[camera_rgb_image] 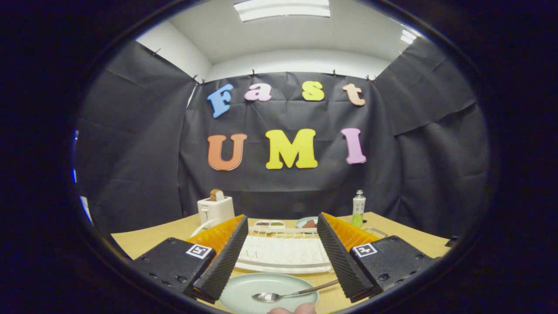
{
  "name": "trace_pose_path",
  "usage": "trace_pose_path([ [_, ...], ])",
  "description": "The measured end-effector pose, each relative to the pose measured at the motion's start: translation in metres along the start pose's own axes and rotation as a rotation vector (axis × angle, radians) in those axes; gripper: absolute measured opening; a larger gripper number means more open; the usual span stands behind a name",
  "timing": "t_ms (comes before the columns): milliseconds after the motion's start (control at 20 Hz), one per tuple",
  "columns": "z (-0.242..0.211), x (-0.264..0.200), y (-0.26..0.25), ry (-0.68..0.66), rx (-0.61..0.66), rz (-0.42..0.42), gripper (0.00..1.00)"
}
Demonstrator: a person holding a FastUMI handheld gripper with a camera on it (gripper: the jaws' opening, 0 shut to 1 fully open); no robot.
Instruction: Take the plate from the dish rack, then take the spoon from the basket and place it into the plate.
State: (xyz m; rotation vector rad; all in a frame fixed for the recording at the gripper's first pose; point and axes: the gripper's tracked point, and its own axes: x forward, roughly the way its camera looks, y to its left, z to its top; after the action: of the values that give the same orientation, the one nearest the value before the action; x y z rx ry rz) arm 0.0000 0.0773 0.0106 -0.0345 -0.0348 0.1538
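A pale green plate (257, 288) lies flat on the wooden table, low between my fingers. A metal spoon (287, 295) rests in it, bowl on the plate and handle reaching over the rim toward my right finger. My gripper (282, 223) stands open above them, its orange and black fingers (226, 250) wide apart with nothing held. Beyond the plate sits the white dish rack (283, 253), with no dish standing in it. A fingertip of a person's hand (293, 310) shows at the plate's near rim.
A white toaster (215, 208) with a slice of bread stands at the back left. A small divided dish (269, 224), a bowl (307, 223) with something dark and a green bottle (358, 208) stand behind the rack. Part of a wire basket (374, 231) shows behind my right finger.
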Motion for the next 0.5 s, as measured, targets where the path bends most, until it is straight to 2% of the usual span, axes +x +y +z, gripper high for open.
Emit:
trace_pose_path([
  [200,0.006,-0.011,-0.002,-0.034,-0.019,-0.018,1.00],
  [500,0.004,-0.020,0.003,-0.031,0.016,0.004,1.00],
])
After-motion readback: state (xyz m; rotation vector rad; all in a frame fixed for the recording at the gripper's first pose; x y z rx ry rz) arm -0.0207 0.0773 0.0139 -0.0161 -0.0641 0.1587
